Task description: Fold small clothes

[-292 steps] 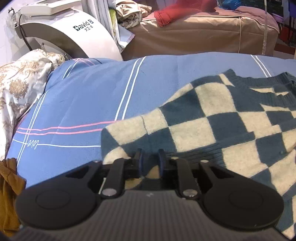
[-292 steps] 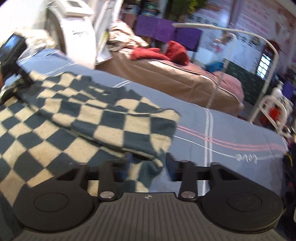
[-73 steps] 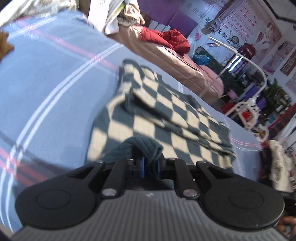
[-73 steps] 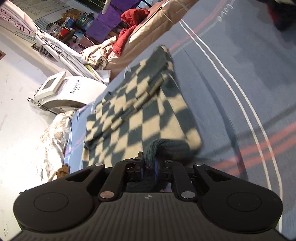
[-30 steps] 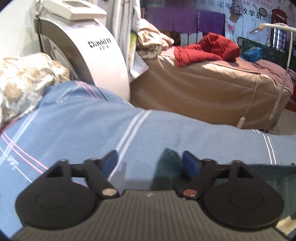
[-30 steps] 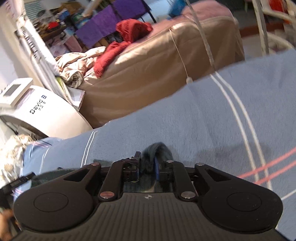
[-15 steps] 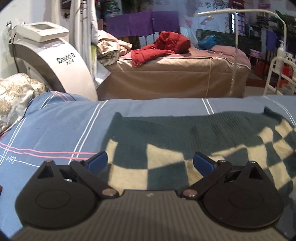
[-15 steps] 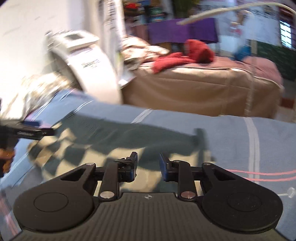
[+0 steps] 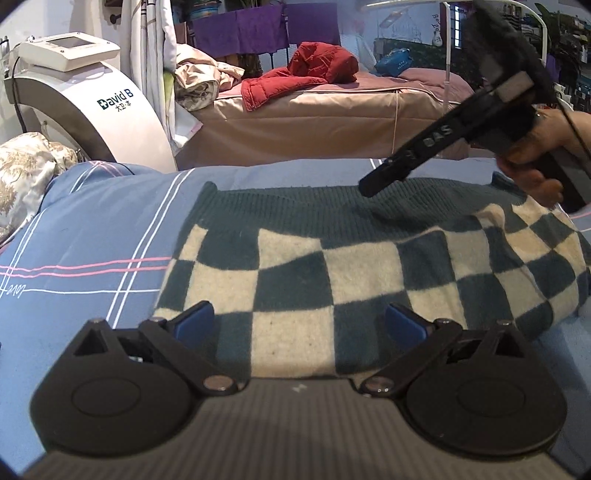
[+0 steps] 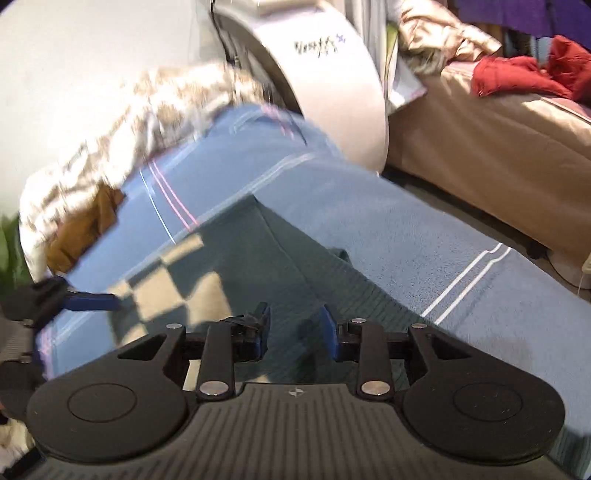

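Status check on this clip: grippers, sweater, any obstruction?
Left gripper jaws wide, empty. Right gripper jaws opening, nothing between them. Checkered sweater folded on blue bedspread. Nothing blocking.

A white machine (image 9: 85, 107) stands upper left, a tan bed (image 9: 314, 118) behind, purple cloth (image 9: 240, 29) along the top.

Left claw (image 9: 299, 325) gapes wide, empty; right claw (image 10: 295, 332) opening, gripped by a hand (image 9: 539, 155)

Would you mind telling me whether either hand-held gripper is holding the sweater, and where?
Nothing is held. The left hand-held gripper stands wide open above the checked sweater; the right hand-held gripper is opening, its pads clear of the cloth.
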A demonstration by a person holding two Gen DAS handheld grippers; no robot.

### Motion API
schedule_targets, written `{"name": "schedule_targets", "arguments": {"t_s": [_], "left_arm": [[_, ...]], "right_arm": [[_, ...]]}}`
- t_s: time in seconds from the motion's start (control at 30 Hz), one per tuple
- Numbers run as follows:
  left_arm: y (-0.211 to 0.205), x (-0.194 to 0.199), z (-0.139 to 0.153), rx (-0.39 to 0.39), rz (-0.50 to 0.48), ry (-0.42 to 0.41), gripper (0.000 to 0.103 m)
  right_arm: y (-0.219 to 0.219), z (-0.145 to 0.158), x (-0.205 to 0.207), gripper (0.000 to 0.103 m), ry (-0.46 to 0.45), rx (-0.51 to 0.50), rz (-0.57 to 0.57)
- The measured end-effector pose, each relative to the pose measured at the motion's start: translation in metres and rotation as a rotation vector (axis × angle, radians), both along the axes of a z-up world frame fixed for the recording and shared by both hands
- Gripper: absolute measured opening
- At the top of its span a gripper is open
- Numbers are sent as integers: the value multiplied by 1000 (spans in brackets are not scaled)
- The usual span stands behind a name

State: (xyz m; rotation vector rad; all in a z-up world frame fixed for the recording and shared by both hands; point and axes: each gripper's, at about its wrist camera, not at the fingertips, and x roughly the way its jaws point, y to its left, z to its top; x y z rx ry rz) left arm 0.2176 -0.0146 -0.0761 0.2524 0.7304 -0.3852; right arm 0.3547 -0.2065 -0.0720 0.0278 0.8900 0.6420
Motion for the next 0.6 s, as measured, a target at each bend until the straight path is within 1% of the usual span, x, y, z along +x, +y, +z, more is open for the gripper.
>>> {"name": "schedule_targets", "arguments": {"t_s": [0.07, 0.1, 0.2, 0.27, 0.3, 0.33, 0.4, 0.43, 0.47, 0.53, 0.57, 0.6], "left_arm": [[1, -3, -4, 16, -15, 1, 102], [0, -4, -7, 22, -24, 2, 103], [-5, -3, -16, 42, -45, 8, 103], [-9, 1, -21, 60, -39, 10, 103], [-11, 3, -21, 56, -37, 8, 103], [-11, 4, -20, 46, -38, 3, 103], [-13, 10, -16, 15, -32, -9, 103], [-13, 13, -15, 0, -27, -14, 103], [-14, 18, -13, -12, -20, -18, 103], [-15, 25, -14, -13, 1, -4, 103], [-15, 27, -14, -14, 11, 5, 103], [-14, 28, -15, -22, 15, 10, 103]], "right_arm": [[7, -8, 12, 55, -2, -46, 20], [9, -11, 16, 56, 8, -47, 40], [9, -21, 21, 56, 84, -30, 116], [12, -24, 19, 54, 96, -67, 148], [12, -26, 20, 37, 108, -83, 151], [11, -27, 21, 1, 122, -73, 157], [8, -24, 24, 1, 127, -57, 147], [4, -20, 28, 1, 111, -52, 110], [1, -17, 31, 1, 86, -68, 56], [-7, -11, 42, 1, 38, -107, -66], [-10, -9, 45, 1, 33, -93, -84], [-11, -8, 47, 4, 53, -50, -64]]}}
